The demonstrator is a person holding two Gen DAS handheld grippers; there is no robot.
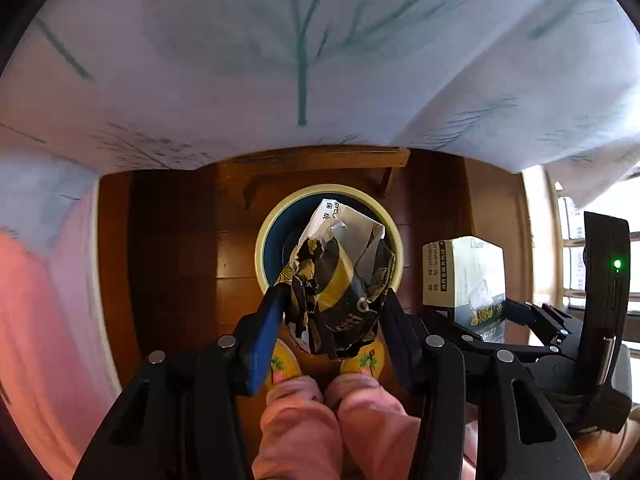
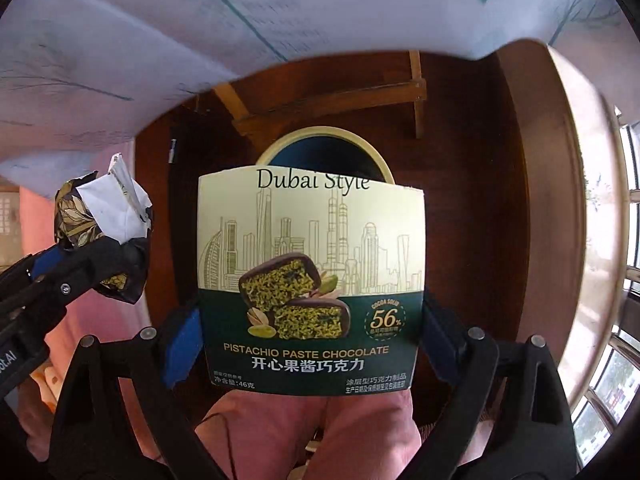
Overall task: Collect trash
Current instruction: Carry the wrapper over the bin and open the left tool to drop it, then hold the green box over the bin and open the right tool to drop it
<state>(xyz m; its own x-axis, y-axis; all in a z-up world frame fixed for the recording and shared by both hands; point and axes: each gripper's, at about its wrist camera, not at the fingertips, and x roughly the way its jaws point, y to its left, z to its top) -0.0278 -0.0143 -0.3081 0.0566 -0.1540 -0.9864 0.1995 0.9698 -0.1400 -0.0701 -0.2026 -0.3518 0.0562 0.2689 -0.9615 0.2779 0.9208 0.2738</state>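
My left gripper (image 1: 332, 300) is shut on a crumpled black, gold and white wrapper (image 1: 340, 280), held above a round bin (image 1: 268, 232) with a cream rim and dark blue inside, standing on the wooden floor. My right gripper (image 2: 310, 320) is shut on a cream and green "Dubai Style" pistachio chocolate box (image 2: 310, 280), held above the same bin (image 2: 376, 158). The box (image 1: 464, 276) and the right gripper (image 1: 520, 312) show at right in the left wrist view. The left gripper (image 2: 100, 256) with its wrapper (image 2: 104, 216) shows at left in the right wrist view.
A white tablecloth with a teal branch print (image 1: 304, 60) hangs above the bin, over a wooden table frame (image 1: 316, 164). The person's pink trousers (image 1: 336, 428) and yellow slippers (image 1: 282, 362) are just below the grippers. Windows (image 2: 616, 280) are at right.
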